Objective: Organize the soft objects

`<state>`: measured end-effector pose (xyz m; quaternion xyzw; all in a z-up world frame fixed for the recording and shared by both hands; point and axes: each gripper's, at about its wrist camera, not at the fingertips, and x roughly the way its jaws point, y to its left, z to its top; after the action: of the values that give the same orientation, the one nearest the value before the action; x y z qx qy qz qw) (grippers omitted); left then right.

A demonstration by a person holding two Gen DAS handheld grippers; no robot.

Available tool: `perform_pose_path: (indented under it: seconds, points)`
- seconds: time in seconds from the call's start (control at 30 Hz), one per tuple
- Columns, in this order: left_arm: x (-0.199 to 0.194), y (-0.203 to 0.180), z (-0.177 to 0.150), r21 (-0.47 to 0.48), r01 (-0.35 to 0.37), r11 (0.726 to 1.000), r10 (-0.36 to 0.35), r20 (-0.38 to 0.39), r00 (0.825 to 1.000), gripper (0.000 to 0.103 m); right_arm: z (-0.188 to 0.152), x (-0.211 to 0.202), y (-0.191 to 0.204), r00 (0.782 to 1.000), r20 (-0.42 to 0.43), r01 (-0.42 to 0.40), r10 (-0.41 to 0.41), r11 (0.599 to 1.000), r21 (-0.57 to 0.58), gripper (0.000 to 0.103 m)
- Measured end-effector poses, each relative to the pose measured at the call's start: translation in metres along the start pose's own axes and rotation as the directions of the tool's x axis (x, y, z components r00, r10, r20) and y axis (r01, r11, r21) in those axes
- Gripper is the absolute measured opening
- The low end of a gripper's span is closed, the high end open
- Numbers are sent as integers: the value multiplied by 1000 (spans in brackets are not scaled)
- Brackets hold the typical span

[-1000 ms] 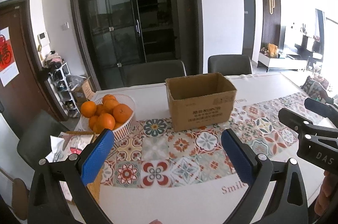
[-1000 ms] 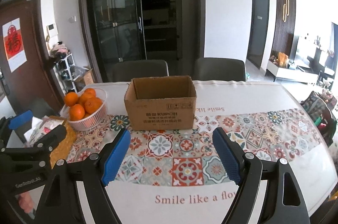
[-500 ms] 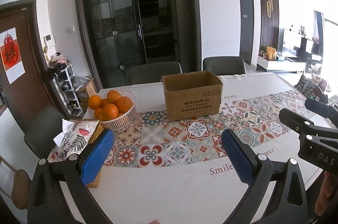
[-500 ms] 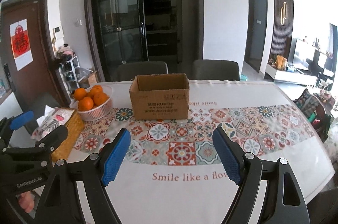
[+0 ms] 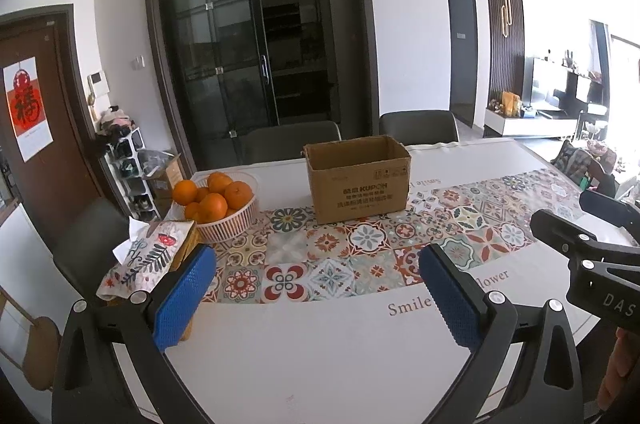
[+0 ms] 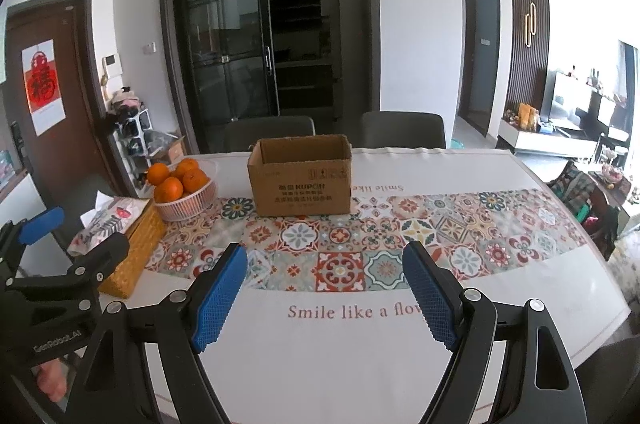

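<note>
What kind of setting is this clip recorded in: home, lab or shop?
Most likely a home dining area. A table with a white tile-patterned tablecloth holds a white basket of oranges and an open brown cardboard box; grey dining chairs stand behind it, and a living room opens at the right.

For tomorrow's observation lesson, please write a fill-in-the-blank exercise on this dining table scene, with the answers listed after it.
1. The white ribbed basket holds ____ fruit.
2. The brown cardboard box stands with its top ____.
3. The woven yellow tissue box sits to the ____ of the basket in both views.
4. Both hand-held grippers hold ____.

Answers: orange; open; left; nothing
</note>
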<state>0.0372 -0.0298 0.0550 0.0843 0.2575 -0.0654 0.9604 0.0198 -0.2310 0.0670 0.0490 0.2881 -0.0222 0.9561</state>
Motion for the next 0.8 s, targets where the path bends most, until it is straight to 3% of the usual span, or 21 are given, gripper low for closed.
perform_pose_path:
  seconds: [0.8]
  points:
    - [-25,-10,-6,2,-14,1000,14,24,1000,103,-7,-13,-3,1000,11,-14,14,1000,0,81]
